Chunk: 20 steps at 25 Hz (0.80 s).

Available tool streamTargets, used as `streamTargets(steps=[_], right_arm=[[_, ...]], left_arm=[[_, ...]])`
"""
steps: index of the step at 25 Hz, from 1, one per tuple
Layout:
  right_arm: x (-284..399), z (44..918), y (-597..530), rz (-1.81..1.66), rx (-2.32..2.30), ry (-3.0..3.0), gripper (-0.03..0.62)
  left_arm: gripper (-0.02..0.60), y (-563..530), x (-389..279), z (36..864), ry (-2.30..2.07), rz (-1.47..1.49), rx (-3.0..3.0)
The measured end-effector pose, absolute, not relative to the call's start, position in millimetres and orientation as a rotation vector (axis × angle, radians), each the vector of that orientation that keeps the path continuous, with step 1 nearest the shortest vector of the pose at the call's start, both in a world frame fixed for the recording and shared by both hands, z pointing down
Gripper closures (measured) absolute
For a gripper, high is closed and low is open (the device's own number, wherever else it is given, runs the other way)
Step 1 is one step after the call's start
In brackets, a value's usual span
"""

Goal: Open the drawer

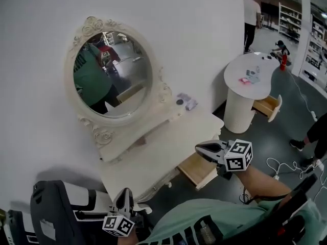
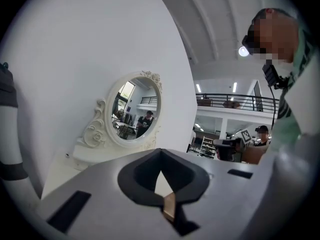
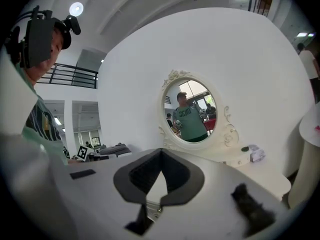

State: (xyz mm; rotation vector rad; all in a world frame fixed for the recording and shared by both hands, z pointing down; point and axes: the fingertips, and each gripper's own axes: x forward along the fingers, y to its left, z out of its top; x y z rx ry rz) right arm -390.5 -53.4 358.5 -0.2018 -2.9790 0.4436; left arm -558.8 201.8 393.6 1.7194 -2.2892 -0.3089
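A white dressing table [image 1: 153,154] with an oval mirror [image 1: 112,75] stands against the wall. Its wooden drawer [image 1: 198,170] is pulled out at the front right. My right gripper [image 1: 199,148] hovers just above the drawer, apart from it, jaws together and empty. My left gripper [image 1: 124,192] is at the bottom of the head view, off the table's near left corner, shut with nothing in it. Seen from the left gripper [image 2: 160,151], the mirror [image 2: 136,109] lies beyond the closed tips. The right gripper [image 3: 161,151] also points at the mirror [image 3: 192,111].
Small items [image 1: 186,102] lie at the table's back right corner. A round white stand [image 1: 250,80] with its own drawer [image 1: 268,106] open is further right. A black and white chair [image 1: 56,208] is at lower left. Cables [image 1: 286,165] trail on the floor. People stand behind.
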Motion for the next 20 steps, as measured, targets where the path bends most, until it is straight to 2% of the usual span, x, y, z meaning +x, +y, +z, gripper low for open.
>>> streamTargets(steps=[10,20], right_arm=[[-441.3,340.3,-45.2,0.354,-0.443,-2.989,0.585],[-427.0,342.9,-111.3,0.267,-0.803,-2.879,0.585]], left_arm=[[0.574,233.0,-568.0,382.7,-2.416,-0.359,1.637],[0.574,167.0,-496.1,381.6,-2.522,-0.552,1.369]])
